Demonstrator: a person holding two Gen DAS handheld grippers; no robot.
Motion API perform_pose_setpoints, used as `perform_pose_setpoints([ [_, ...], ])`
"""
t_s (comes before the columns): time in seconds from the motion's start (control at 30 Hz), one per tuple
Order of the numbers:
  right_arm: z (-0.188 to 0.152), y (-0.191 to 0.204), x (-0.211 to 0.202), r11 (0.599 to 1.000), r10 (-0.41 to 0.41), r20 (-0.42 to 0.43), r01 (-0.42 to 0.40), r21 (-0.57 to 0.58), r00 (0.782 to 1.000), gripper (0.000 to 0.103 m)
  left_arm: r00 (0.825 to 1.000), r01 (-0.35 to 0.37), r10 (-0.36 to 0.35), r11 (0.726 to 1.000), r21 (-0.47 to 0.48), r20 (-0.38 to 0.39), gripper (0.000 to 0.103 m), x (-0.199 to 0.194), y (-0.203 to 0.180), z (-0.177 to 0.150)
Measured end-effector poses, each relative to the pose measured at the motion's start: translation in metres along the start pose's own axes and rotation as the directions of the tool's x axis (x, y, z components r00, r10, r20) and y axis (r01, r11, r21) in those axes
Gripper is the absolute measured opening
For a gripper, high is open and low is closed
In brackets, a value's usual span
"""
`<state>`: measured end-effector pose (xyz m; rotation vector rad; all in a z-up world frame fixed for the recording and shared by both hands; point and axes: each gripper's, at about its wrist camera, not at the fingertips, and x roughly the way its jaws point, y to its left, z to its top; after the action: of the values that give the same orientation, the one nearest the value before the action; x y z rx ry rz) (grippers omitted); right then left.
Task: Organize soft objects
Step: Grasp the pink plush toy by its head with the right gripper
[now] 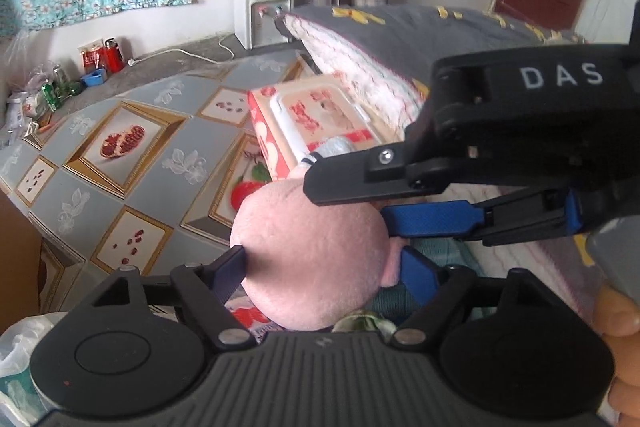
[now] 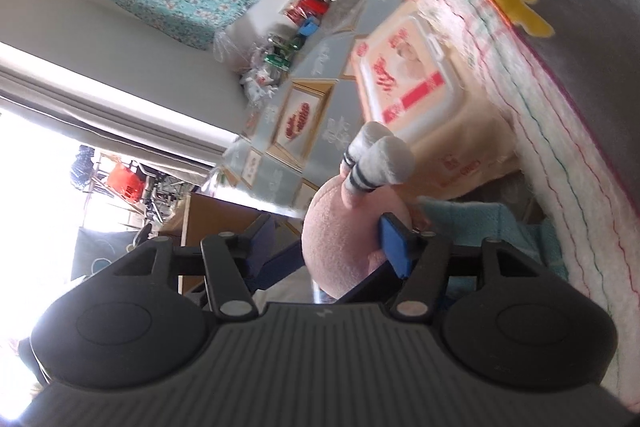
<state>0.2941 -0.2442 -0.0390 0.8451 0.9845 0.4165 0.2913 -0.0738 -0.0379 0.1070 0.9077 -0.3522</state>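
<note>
- We see the round pink plush toy [image 1: 312, 259] with grey striped ears [image 2: 380, 157] lying on the fruit-patterned tabletop cloth [image 1: 120, 163], near its right edge
- Our left gripper [image 1: 320, 267] has its jaws spread wide around the plush; the blue pads [image 1: 420, 271] touch its sides, but whether they press we cannot tell
- Our right gripper [image 1: 352, 205] reaches in from the right, jaws apart, one blue pad [image 2: 394, 243] against the plush
- Just behind stands a pink-and-white wet-wipes pack [image 1: 316, 119], beside a folded grey blanket [image 1: 400, 39]
</note>
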Motion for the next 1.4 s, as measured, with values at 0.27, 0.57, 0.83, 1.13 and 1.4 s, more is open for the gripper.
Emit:
perform_pose_setpoints([
  [0.27, 0.001, 0.039, -0.04, 0.996, 0.051, 0.056, -0.047, -0.072, 0.997, 0.058, 0.995, 0.041, -0.035, 0.998, -0.057, 0.094, 0.084, -0.041, 0.006, 0.013],
  [0.57, -0.026, 0.085, -0.102, 0.98, 0.085, 0.093, -0.066, -0.187, 0.992, 0.058, 0.969, 0.147, -0.117, 0.981, -0.127, 0.219, 0.084, -0.107, 0.005, 0.0],
  [0.83, -0.066, 0.072, -0.121, 0.981, 0.044, 0.04, -0.036, -0.19, 0.998, 0.058, 0.944, 0.274, -0.21, 0.929, -0.249, 0.255, 0.084, -0.123, 0.01, -0.052],
  [1.13, -0.098, 0.026, -0.104, 0.994, -0.013, -0.052, 0.007, -0.113, 0.999, 0.058, 0.964, 0.197, -0.145, 0.953, -0.23, 0.224, 0.081, -0.108, -0.004, -0.095],
  [1.4, -0.101, 0.024, -0.1, 0.992, -0.028, -0.056, 0.021, -0.121, 0.998, 0.058, 0.977, 0.092, -0.064, 0.987, -0.132, 0.205, 0.087, -0.126, -0.02, -0.111],
])
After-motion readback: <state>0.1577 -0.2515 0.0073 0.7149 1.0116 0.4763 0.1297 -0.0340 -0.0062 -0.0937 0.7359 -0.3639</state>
